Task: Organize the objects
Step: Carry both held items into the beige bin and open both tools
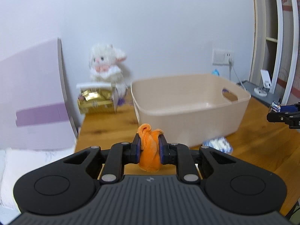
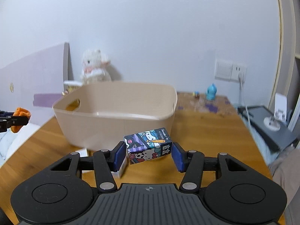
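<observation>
Left gripper (image 1: 149, 148) is clamped tight on a scrunched orange cloth (image 1: 150, 150), soft and fleecy, bunched into a twisted knot that pokes up above the blue pads. It hangs just short of the near wall of the beige plastic bin (image 1: 189, 110), over the wooden table (image 1: 110, 129).

Right gripper (image 2: 149, 154) has a small cartoon-printed box (image 2: 148, 146) between its fingers, tilted at an angle. The left pad looks like it's against the box, and the right pad sits just beside it with a sliver of gap, so I can't tell if it's really squeezing.

The bin is smooth with rounded corners, cut-out handles on the ends, and nothing visible inside. Its rim sits above both grippers' fingertips.

For room: the table's left edge drops off toward a white bed (image 1: 22, 168) and a lilac headboard (image 1: 33, 97). At the back left corner a white plush bunny (image 1: 106, 65) leans against the wall behind a shiny gold packet (image 1: 95, 101). Bare wood runs to the right of the bin, with a little blue figure (image 2: 211, 91) at the far wall. A blue-and-white packet (image 1: 218, 144) lies by the bin's near right corner.
</observation>
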Tool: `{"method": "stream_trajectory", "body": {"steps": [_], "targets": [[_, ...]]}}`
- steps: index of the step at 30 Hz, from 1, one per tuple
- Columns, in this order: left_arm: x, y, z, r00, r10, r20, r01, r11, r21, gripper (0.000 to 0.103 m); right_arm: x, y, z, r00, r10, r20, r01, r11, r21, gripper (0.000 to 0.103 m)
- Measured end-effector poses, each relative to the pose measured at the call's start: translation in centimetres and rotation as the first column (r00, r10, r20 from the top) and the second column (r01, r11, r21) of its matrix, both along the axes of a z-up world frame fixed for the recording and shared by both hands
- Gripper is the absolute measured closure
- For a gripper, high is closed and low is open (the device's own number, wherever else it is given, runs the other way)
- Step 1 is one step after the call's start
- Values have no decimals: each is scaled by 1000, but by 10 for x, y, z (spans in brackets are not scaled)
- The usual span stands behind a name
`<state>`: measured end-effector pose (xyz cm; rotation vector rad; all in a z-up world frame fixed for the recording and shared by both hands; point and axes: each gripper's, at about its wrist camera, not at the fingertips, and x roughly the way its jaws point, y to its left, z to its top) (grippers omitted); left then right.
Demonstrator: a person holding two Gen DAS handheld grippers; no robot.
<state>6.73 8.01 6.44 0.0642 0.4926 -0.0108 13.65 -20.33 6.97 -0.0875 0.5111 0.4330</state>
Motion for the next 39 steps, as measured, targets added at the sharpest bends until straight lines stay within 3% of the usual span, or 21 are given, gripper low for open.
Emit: {"method": "stream_trajectory", "body": {"steps": [7,16,27,37,39], "targets": [[13,-5,27,998,-9,58,8,1000,3,82,11,8,32,996,17,87,-18,1000,10,53],[64,-23,33,997,-47,66,46,999,4,82,45,30,41,992,22,121,-23,1000,4,53],[155,-50,-6,997,-58,-58,58,998,-6,82,103,60,17,999,12,51,-10,999,-38,53],[187,-58,-43,985,-54,-166,58,998,19,80,131,73,-15,998,3,-56,-7,997,-78,53],[189,-57,-46,982,-50,-181,54,998,16,79,131,73,-19,998,4,-65,-10,996,-85,47]]}}
